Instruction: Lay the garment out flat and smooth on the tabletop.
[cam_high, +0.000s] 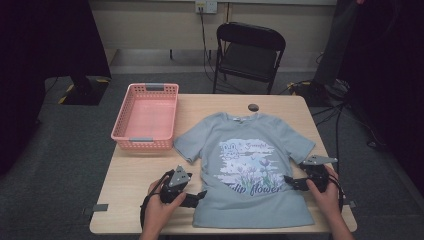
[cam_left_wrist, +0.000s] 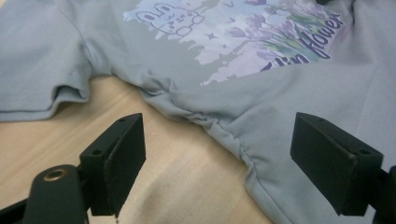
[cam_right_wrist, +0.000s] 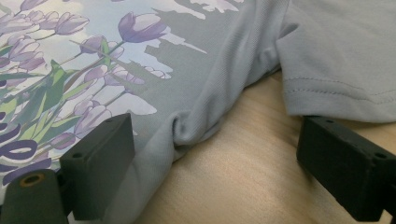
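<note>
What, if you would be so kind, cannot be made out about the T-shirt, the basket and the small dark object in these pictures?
- T-shirt: its back and the table under it are hidden by the cloth; the small print is too small in the high view.
- Small dark object by the collar: too small to identify.
- Pink basket: its near inner wall is hidden by the rim.

Both claws black, blocky rectangular pads with screw holes; left claw (cam_high: 200, 195) and right claw (cam_high: 289, 179) each topped by grey three-cornered plate, black cable trailing.

T-shirt (cam_high: 250, 165) lies on table (cam_high: 135, 170), basket (cam_high: 146, 116) at its left
</note>
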